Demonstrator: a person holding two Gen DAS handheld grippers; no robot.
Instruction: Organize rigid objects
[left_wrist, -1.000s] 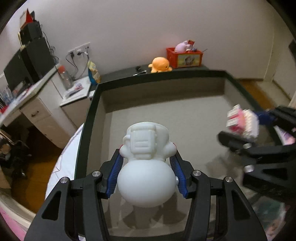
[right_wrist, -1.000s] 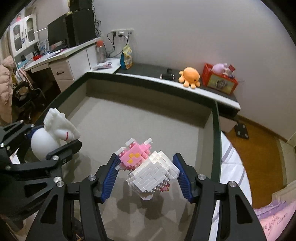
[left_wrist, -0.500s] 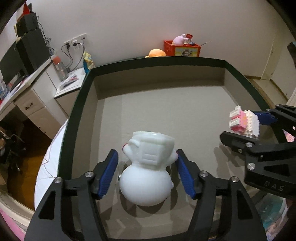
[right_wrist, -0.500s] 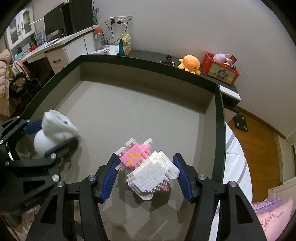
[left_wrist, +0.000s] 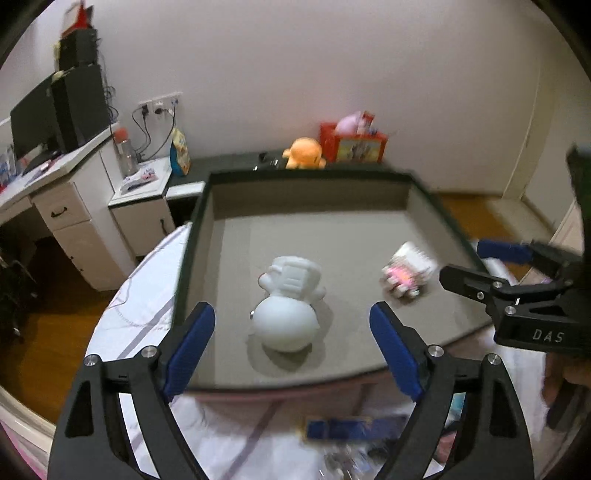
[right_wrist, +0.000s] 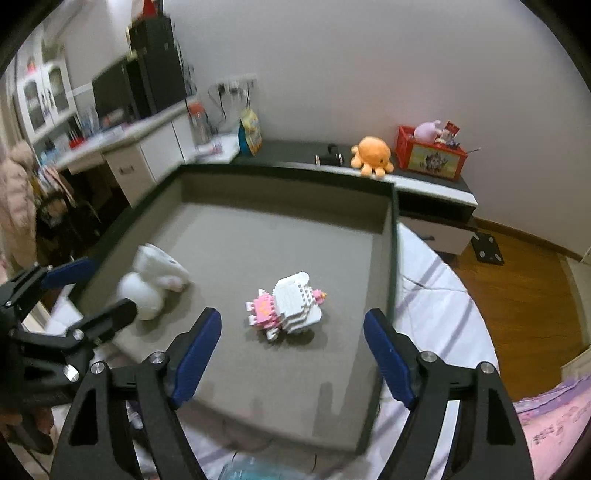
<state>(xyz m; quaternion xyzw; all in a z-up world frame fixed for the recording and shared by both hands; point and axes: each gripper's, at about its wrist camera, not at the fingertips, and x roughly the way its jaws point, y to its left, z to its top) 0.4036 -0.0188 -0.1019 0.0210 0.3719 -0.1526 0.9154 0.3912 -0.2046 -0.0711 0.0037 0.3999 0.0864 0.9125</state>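
Note:
A white round figurine (left_wrist: 288, 306) lies in the grey tray (left_wrist: 332, 240) with a dark green rim, near its front left. It also shows in the right wrist view (right_wrist: 151, 284). A pink and white brick-built figure (right_wrist: 288, 308) lies in the tray (right_wrist: 258, 229) near the front right; it also shows in the left wrist view (left_wrist: 408, 275). My left gripper (left_wrist: 291, 347) is open and empty, pulled back above the tray's front edge. My right gripper (right_wrist: 291, 349) is open and empty, just in front of the brick figure.
The tray rests on a bed with white striped sheets (left_wrist: 147, 302). Behind it a low cabinet carries an orange plush octopus (right_wrist: 371, 155) and a red box (right_wrist: 430, 153). A white desk (left_wrist: 55, 192) with a monitor stands at the left. A blue object (left_wrist: 340, 428) lies on the bed in front.
Both grippers opened and let go of their objects, then drew back and up from the tray. The white figurine and the brick figure now lie on the tray floor.

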